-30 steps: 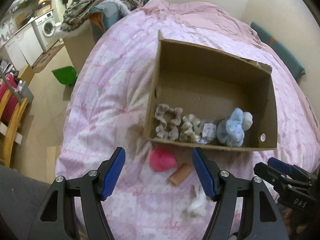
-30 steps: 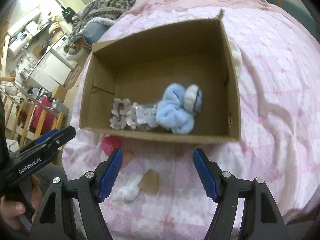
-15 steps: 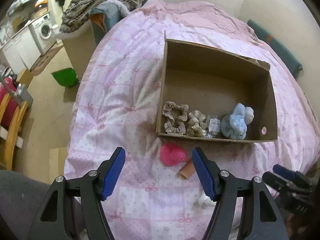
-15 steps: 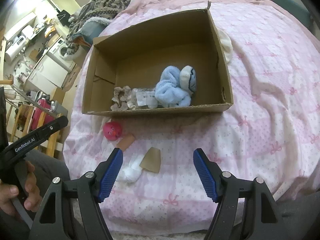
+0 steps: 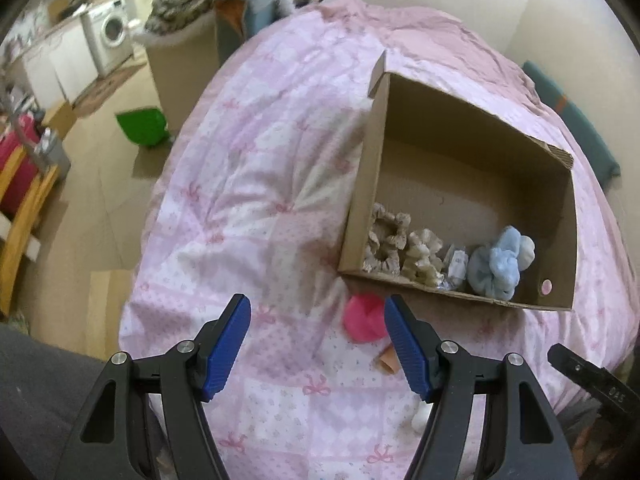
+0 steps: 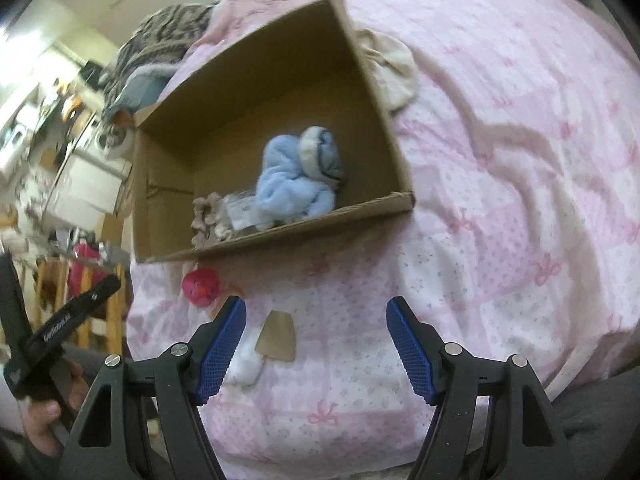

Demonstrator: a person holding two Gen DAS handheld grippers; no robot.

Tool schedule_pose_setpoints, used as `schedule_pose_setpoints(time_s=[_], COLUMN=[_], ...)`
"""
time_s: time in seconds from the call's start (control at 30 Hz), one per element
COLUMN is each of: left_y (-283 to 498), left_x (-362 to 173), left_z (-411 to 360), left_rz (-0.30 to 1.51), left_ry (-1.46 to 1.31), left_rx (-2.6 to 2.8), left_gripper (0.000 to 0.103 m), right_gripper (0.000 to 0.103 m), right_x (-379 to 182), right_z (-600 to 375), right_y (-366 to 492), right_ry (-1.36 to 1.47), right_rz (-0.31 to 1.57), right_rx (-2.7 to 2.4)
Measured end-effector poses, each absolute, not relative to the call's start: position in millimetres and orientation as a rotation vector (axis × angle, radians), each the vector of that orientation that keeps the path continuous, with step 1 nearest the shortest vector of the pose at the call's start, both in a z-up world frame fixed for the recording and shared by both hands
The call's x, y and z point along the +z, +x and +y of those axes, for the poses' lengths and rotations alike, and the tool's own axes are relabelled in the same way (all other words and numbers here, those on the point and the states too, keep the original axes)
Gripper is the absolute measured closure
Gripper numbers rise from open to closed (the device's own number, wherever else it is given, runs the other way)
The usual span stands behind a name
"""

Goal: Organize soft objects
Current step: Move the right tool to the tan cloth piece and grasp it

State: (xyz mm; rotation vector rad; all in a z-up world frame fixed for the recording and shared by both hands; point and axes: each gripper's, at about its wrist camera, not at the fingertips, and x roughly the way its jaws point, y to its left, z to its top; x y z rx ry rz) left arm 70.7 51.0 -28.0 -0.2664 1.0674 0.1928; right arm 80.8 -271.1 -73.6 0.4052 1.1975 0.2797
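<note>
Both grippers pulled back from the open brown cardboard box [image 5: 460,184] toward the bed's near edge. Left gripper [image 5: 318,344] and right gripper [image 6: 316,346]: fingers spread, empty. Next targets, round pink plush ball [image 5: 362,320] and white fluffy piece [image 6: 246,364], lie on the pink quilt just near of the box.

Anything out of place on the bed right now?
Yes. A pink ball, a fluffy white piece and a tan cardboard scrap lie loose on the pink quilt, outside the cardboard box. A cream cloth sits bunched behind it.
</note>
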Motion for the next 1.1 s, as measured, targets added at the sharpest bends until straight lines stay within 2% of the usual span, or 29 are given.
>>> schedule_pose_setpoints(time_s=[0.23,0.37,0.4,0.43,0.5,0.6,0.67,0.7,0.8,1.1], left_y=[72.7,73.1,73.8,74.4,74.8,75.2,75.6,75.8,75.3,67.6], left_x=[-40.1,-40.3,-41.5,-43.1,-46.6,-50.2,-53.4,-54.7,-58.3,-67.1], left_z=[47.0,45.0,44.1,43.5,42.5,40.3,38.1,37.0,31.9,6.9], left_rz=[1.132,1.14,1.149,1.158,1.172,1.184,1.197,1.202,1.217,1.251], left_ry=[-0.292,-0.284,-0.282,-0.279,-0.273,-0.254,-0.243,-0.24,-0.23,-0.198], left_rx=[0.176,0.177,0.178,0.177,0.178,0.179,0.173,0.169,0.148,0.031], left_gripper=[0.036,0.036,0.036,0.036,0.036,0.036,0.036,0.036,0.036,0.036], right_gripper=[0.026,0.027,0.035,0.047,0.051,0.051,0.061,0.072,0.088,0.091], right_x=[-89.4,-112.0,-118.5,-125.8,-136.5,-144.2,-146.9,-148.1,-147.6,-121.8], right_z=[-254.4,-230.3,-224.3,-217.5,-208.0,-198.6,-193.1,-190.7,-187.7,-201.6], right_y=[88.3,91.1,92.0,93.1,95.2,99.0,100.5,100.4,98.7,89.4], right_ry=[0.374,0.412,0.414,0.402,0.382,0.38,0.36,0.347,0.324,0.36], right_rz=[1.254,1.366,1.397,1.427,1.466,1.481,1.482,1.485,1.483,1.379], right_rx=[0.294,0.411,0.429,0.437,0.439,0.445,0.452,0.453,0.455,0.439])
